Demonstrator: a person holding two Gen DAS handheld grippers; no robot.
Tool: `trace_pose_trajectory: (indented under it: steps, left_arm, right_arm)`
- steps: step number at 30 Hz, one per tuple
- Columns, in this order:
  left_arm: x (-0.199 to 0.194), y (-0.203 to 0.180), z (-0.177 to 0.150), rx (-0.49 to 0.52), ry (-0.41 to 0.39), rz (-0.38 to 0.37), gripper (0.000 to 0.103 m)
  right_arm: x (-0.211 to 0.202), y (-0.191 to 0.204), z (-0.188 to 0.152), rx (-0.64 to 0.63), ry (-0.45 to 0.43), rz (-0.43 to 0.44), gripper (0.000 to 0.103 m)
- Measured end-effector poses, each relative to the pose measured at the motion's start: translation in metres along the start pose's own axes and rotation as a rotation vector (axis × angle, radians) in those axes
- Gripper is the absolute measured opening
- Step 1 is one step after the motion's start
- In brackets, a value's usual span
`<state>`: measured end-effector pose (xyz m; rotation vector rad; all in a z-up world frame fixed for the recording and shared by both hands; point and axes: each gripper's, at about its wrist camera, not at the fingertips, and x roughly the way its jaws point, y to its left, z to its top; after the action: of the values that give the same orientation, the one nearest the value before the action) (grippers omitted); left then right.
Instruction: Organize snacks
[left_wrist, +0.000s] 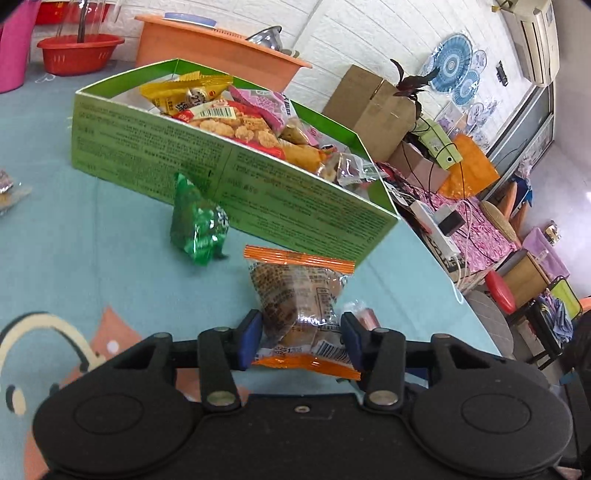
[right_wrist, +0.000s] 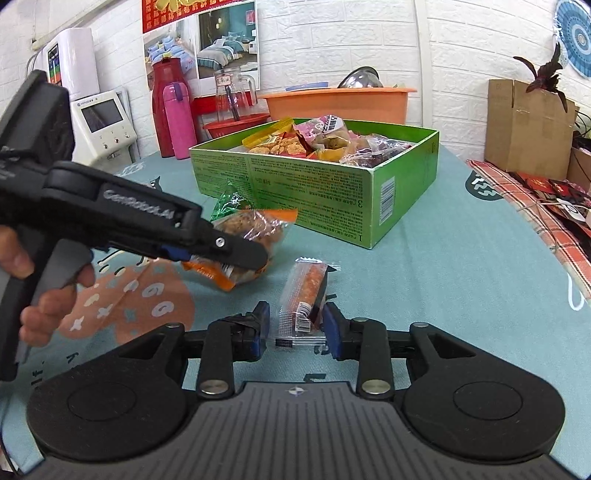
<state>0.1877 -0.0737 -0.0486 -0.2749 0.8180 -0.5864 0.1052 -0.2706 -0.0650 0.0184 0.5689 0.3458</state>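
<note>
Left wrist view: the left gripper has its two blue pads pressed on one orange-edged snack packet, so the jaws are closed on it, above the teal tablecloth. The print on the packet is too small to read. One green packet lies just beside the green box, which is full of snacks.

Right wrist view: the right gripper is partly open; one clear-wrapped orange bar lies between the jaws, and I cannot tell if they touch it. The left gripper's body shows "GenRobot.AI". The box side carries the numbers 1 and 3.
</note>
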Motion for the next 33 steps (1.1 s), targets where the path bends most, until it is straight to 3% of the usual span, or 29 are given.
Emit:
trace_pose_trajectory:
  steps: [2,8,9,11,13,17,22,24,26,30,31,32,33]
  left_arm:
    - [-0.001,-0.003,0.0,-0.004,-0.006,-0.017,0.103]
    - [0.009,-0.011,-0.001,0.025,-0.017,-0.006,0.103]
    - [0.01,-0.013,-0.002,0.034,-0.018,0.005,0.103]
    - [0.009,-0.013,-0.002,0.033,-0.004,-0.002,0.093]
    - [0.006,-0.014,-0.004,0.028,-0.014,0.0,0.086]
    - [-0.005,-0.012,-0.006,0.004,-0.029,-0.032,0.073]
    - [-0.031,-0.022,0.003,0.034,-0.084,-0.078,0.066]
    - [-0.041,-0.027,0.01,0.043,-0.119,-0.101,0.05]
    - [-0.049,-0.029,0.017,0.049,-0.133,-0.13,0.05]
    - [-0.056,-0.029,0.028,0.061,-0.177,-0.108,0.051]
    - [-0.056,-0.029,0.028,0.067,-0.166,-0.115,0.058]
    - [-0.054,-0.029,0.026,0.075,-0.144,-0.121,0.082]
    - [-0.052,-0.03,0.024,0.079,-0.126,-0.116,0.096]
  right_arm:
    - [0.002,0.001,0.002,-0.001,-0.001,0.003,0.065]
    - [0.004,0.001,0.0,-0.002,-0.01,-0.001,0.065]
    - [0.004,0.0,0.001,0.009,-0.012,-0.001,0.057]
    - [0.004,-0.003,0.001,0.023,-0.014,-0.018,0.038]
    - [0.002,-0.004,0.0,0.034,-0.02,-0.014,0.035]
    - [-0.011,-0.003,0.002,0.027,-0.066,-0.013,0.033]
    - [-0.029,-0.004,0.02,0.01,-0.152,-0.023,0.033]
    - [-0.033,-0.006,0.03,-0.002,-0.185,-0.024,0.033]
    - [-0.036,-0.007,0.04,-0.012,-0.215,-0.025,0.033]
    - [-0.035,-0.009,0.054,-0.028,-0.254,-0.029,0.033]
    - [-0.035,-0.008,0.055,-0.029,-0.258,-0.029,0.033]
    - [-0.034,-0.009,0.055,-0.028,-0.26,-0.025,0.033]
    - [-0.034,-0.009,0.053,-0.025,-0.255,-0.022,0.033]
